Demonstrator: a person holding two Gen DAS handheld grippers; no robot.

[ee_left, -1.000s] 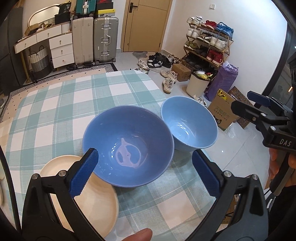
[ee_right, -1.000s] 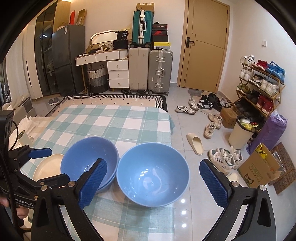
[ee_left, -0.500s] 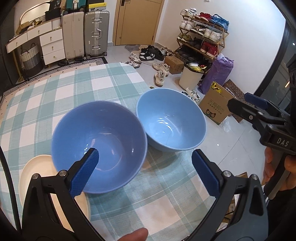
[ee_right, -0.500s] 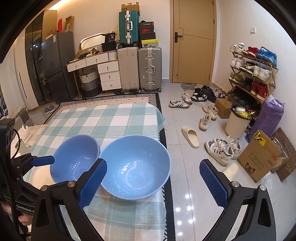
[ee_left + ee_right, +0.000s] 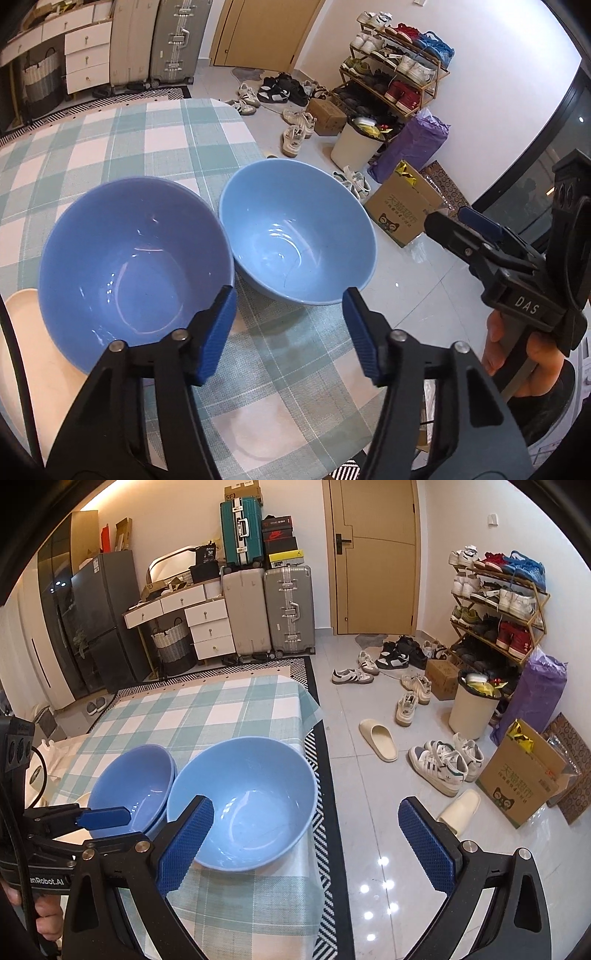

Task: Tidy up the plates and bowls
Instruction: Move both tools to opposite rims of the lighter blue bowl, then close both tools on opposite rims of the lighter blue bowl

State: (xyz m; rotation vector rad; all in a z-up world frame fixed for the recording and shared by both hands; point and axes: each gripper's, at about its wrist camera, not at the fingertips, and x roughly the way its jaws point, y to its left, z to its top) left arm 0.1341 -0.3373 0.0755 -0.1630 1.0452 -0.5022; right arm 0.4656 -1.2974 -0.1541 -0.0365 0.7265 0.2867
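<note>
Left wrist view: the left gripper [image 5: 290, 332] has just been closing; its jaws are still apart, nothing between them, near the dark bowl [image 5: 133, 266] on the plate [image 5: 18, 339].

Right wrist view: the right gripper [image 5: 304, 849] is wide open, empty. The light bowl [image 5: 242, 805] sits near the table [image 5: 207, 716] edge; a push could drop it.

White letters "DAS" stand on the black body of the right tongs [image 5: 480, 230]. On the black body of the left tongs [image 5: 105, 818] white print reads "enRobot.AI", its start cut off. A black box atop the grey suitcase [image 5: 279, 539] carries a red swoosh logo.
</note>
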